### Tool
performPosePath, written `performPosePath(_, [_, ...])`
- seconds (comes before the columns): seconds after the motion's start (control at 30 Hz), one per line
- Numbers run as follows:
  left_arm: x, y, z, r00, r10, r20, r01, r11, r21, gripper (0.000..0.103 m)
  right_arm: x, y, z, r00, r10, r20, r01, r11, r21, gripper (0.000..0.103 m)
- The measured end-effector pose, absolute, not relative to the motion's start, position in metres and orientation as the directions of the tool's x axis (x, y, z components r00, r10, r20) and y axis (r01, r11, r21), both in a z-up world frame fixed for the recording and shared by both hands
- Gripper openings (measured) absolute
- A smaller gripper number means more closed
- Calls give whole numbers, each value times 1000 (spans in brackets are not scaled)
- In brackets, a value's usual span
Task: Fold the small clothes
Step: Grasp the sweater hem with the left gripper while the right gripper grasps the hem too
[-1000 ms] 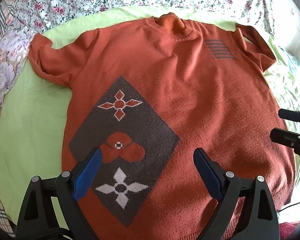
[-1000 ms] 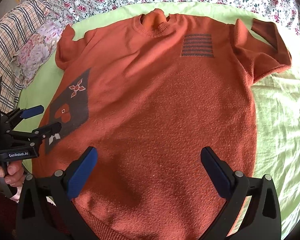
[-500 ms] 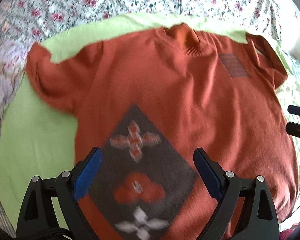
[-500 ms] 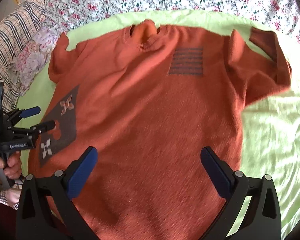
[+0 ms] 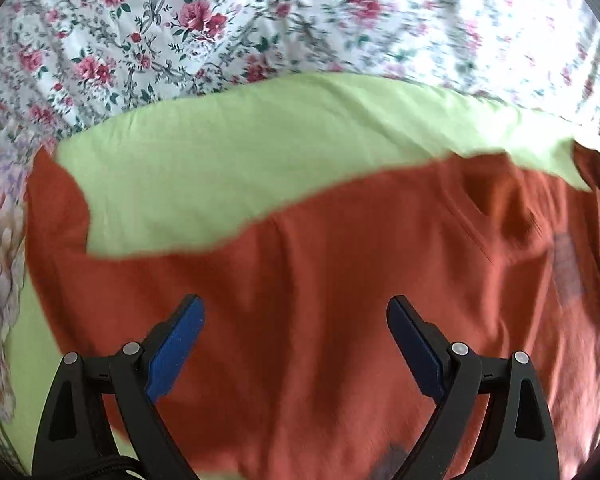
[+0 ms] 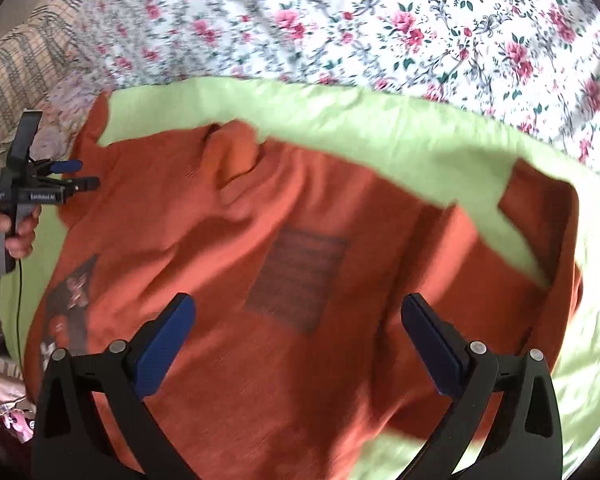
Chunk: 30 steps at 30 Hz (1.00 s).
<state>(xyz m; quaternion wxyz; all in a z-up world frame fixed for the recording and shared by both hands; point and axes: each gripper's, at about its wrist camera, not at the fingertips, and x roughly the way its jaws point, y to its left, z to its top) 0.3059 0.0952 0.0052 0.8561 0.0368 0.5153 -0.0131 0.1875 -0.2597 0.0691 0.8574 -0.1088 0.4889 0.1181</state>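
With both blue-padded grippers, left and right, gaping wide and empty above the rust-orange knitted short-sleeved sweater spread flat on the lime-green sheet, a hasty pinch, judging through blur, probably bunches both layers near its far shoulders.

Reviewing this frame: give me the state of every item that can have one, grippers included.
orange sweater: spread flat and unfolded, front up, on the green sheet.
green sheet: laid out under the sweater, lightly wrinkled.
floral bedding: lying beyond the sheet.
left gripper: open, empty, over the sweater's upper part.
right gripper: open, empty, over the sweater near its striped patch.
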Motion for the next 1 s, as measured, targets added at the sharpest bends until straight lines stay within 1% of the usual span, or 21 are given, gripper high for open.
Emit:
performPosePath(0.17, [360, 110, -5, 445, 7, -895, 86, 995, 51, 93, 245, -281, 65, 490, 95, -866, -305, 950, -69, 102])
performPosePath(0.3, [381, 110, -24, 382, -33, -924, 140, 990, 22, 93, 293, -296, 48, 457, 88, -885, -320, 945, -71, 102])
performPosePath(0.37, [385, 107, -37, 330, -80, -941, 187, 982, -18, 93, 307, -302, 35, 417, 83, -905, -315, 947, -59, 102])
performPosePath(0.43, [385, 104, -45, 328, -59, -943, 209, 978, 12, 92, 315, -308, 21, 372, 80, -925, -315, 948, -44, 97])
performPosePath(0.47, [384, 102, -46, 339, -52, -939, 219, 975, 25, 91, 315, -309, 12, 355, 55, -933, -317, 946, -65, 91])
performPosePath(0.5, [383, 101, -46, 352, -60, -934, 231, 973, 25, 78, 313, -308, 11, 365, 33, -930, -324, 941, -94, 84])
performPosePath(0.53, [382, 100, -44, 364, -71, -929, 243, 970, 21, 58, 309, -307, 11, 380, 20, -925, -331, 936, -116, 78])
performPosePath(0.57, [379, 97, -40, 381, -69, -922, 247, 968, 30, 44, 306, -307, 14, 389, 16, -921, -332, 935, -124, 62])
performPosePath(0.6, [374, 95, -36, 392, -68, -917, 247, 969, 34, 6, 304, -309, 20, 397, 15, -918, -317, 940, -122, 41])
performPosePath(0.67, [368, 92, -24, 425, -35, -905, 224, 972, 67, 6, 303, -316, 32, 405, 31, -914, -277, 957, -90, 10])
performPosePath(0.73, [359, 91, -9, 473, -8, -881, 209, 972, 104, 6, 300, -320, 47, 430, 45, -902, -244, 967, -69, 10])
performPosePath(0.8, [352, 98, 5, 518, 16, -856, 163, 980, 117, 6, 291, -319, 70, 484, 29, -874, -224, 970, -92, 9])
performPosePath(0.87, [353, 108, 4, 537, 61, -841, 113, 983, 143, 6, 284, -319, 82, 525, 4, -851, -200, 972, -119, 9])
performPosePath(0.93, [362, 122, -9, 507, 108, -855, 54, 986, 156, 6, 282, -324, 77, 541, -30, -840, -175, 973, -148, 9])
performPosePath(1.0, [368, 135, -17, 494, 109, -863, -1, 992, 125, 6, 287, -332, 61, 518, -57, -854, -133, 980, -146, 9])
